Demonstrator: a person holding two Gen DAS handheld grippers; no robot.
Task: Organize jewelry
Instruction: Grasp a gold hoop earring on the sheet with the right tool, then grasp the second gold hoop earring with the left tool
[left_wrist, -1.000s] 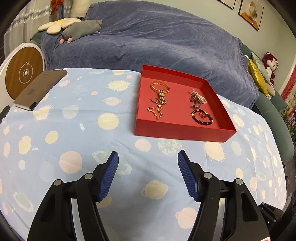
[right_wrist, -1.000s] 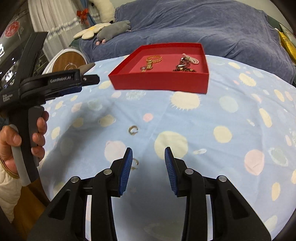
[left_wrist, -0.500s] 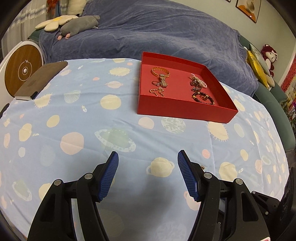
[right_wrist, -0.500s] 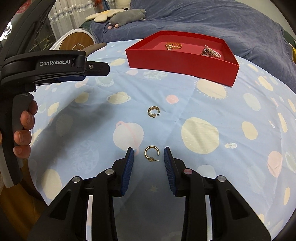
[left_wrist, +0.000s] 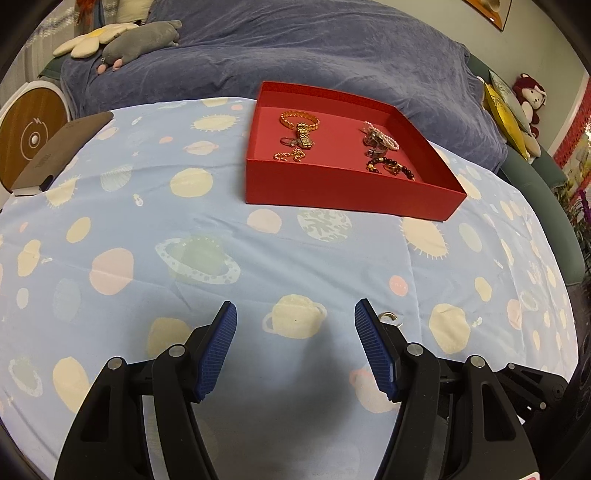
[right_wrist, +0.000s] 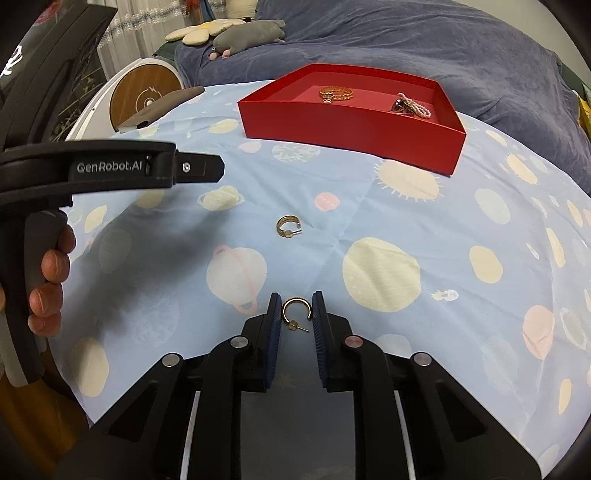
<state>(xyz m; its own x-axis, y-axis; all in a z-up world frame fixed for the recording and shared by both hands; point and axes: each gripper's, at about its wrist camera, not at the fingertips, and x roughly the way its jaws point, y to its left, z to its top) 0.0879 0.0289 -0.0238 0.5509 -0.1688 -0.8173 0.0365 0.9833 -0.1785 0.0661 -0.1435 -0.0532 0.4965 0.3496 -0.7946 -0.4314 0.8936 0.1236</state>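
My right gripper (right_wrist: 294, 303) is low over the planet-print tabletop (right_wrist: 406, 229), its jaws closing around a gold hoop earring (right_wrist: 294, 313) that lies between the pads; I cannot tell whether they touch it. A second hoop earring (right_wrist: 288, 226) lies farther out, between the gripper and the red tray (right_wrist: 351, 125) holding bracelets. My left gripper (left_wrist: 295, 314) hovers with jaws spread wide and empty, gripped by a hand (right_wrist: 51, 280).

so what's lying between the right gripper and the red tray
In the right wrist view, a second gold hoop earring lies on the planet-print cloth between the right gripper and the red tray; otherwise bare.
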